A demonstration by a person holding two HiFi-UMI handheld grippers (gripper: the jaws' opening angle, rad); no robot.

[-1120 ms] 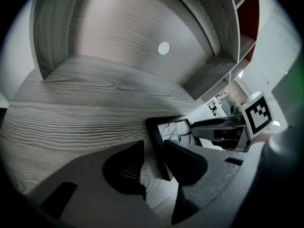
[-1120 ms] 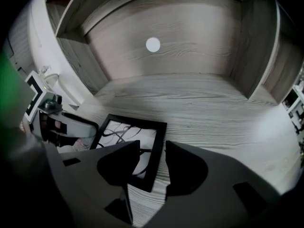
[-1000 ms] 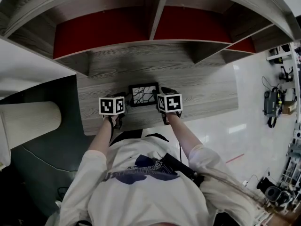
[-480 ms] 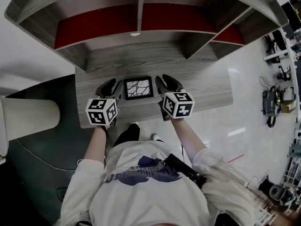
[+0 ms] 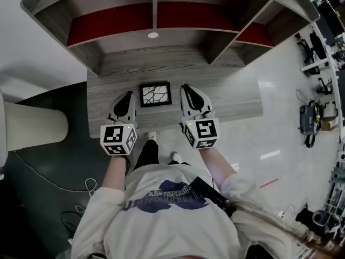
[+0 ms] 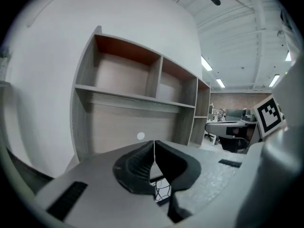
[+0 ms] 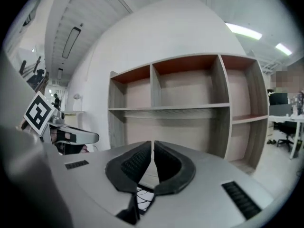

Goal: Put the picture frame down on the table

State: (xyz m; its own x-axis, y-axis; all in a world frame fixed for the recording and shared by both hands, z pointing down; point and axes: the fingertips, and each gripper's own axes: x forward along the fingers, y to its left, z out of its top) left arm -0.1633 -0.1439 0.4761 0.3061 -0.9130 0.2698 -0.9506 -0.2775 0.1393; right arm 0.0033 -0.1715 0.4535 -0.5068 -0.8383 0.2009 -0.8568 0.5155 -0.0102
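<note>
The picture frame [image 5: 155, 94], dark-rimmed with a black branch drawing on white, lies flat on the grey wooden table [image 5: 237, 101]. My left gripper [image 5: 127, 95] hangs above the table just left of the frame and my right gripper [image 5: 187, 88] just right of it; neither touches it. Both sets of jaws have just been closing and now meet with nothing between them. In the left gripper view the shut left gripper [image 6: 154, 144] points at the shelf, and a strip of the frame [image 6: 163, 190] shows beneath it. Under the shut right gripper [image 7: 152, 145] the frame [image 7: 142, 194] peeks out too.
A wooden shelf unit [image 5: 153, 36] with red-backed compartments stands along the table's far side. A pale round column [image 5: 32, 127] is at the left, with cables [image 5: 81, 190] on the dark floor. Equipment [image 5: 312, 120] lines the glossy floor at the right.
Both grippers have risen and drawn back from the sides of the frame, and their jaws have gone from open to shut. The frame stays flat on the table.
</note>
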